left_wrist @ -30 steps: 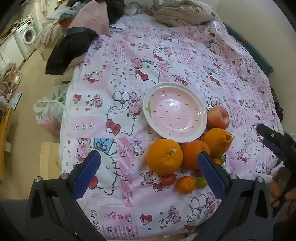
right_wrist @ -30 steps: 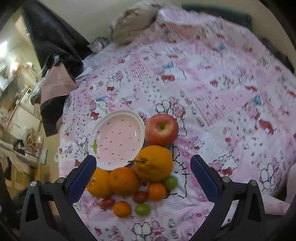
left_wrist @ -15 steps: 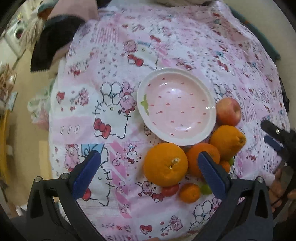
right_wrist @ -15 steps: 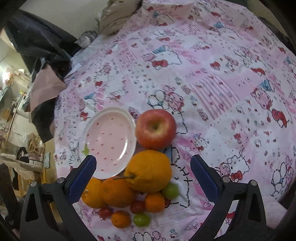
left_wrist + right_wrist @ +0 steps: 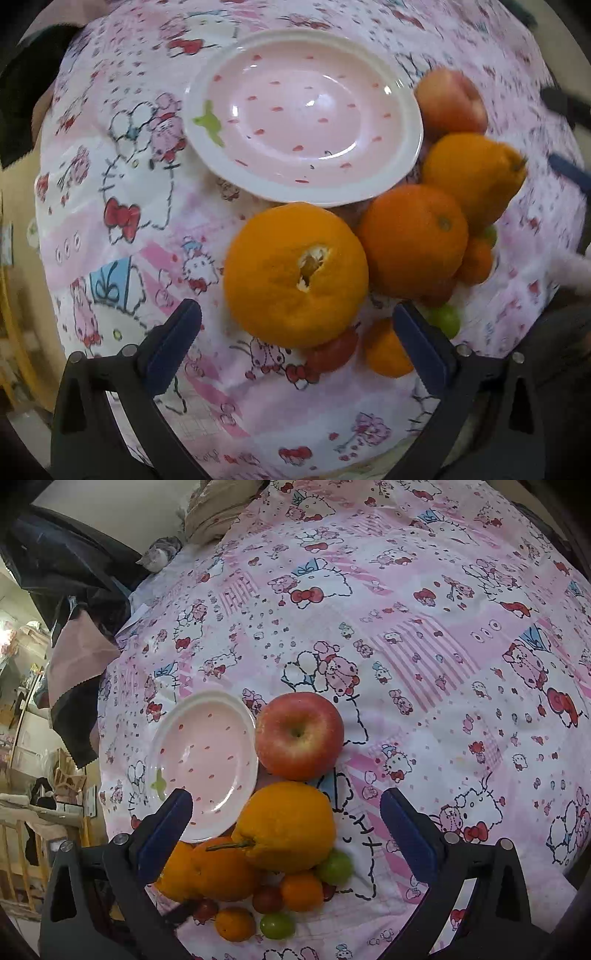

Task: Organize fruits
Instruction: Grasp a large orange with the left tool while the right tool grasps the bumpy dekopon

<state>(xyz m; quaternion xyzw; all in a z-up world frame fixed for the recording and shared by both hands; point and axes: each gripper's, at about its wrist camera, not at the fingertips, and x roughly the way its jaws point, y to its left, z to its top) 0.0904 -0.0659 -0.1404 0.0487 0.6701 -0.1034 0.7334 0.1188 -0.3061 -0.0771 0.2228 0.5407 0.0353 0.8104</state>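
Note:
A pink bowl [image 5: 380, 186] with red dots sits empty on a pink patterned sheet; it also shows in the right wrist view [image 5: 168, 731]. Beside it lie a red apple [image 5: 299, 734], three large oranges, the nearest one [image 5: 295, 273] with a torn peel, and several small oranges, tomatoes and green grapes [image 5: 277, 925]. My left gripper [image 5: 295, 339] is open, close above the torn orange, which sits between its fingers. My right gripper [image 5: 286, 827] is open and empty above a stemmed orange [image 5: 288, 827].
The sheet [image 5: 424, 635] covers a bed-like surface. Dark and pink cloths [image 5: 77, 657] hang off its far left edge. Crumpled fabric [image 5: 218, 506] lies at the far end. Furniture and clutter stand on the floor at the left [image 5: 33, 797].
Both grippers have moved down and closer to the fruit pile. The left one now has the torn orange between its open fingers. The right one came in over the stemmed orange.

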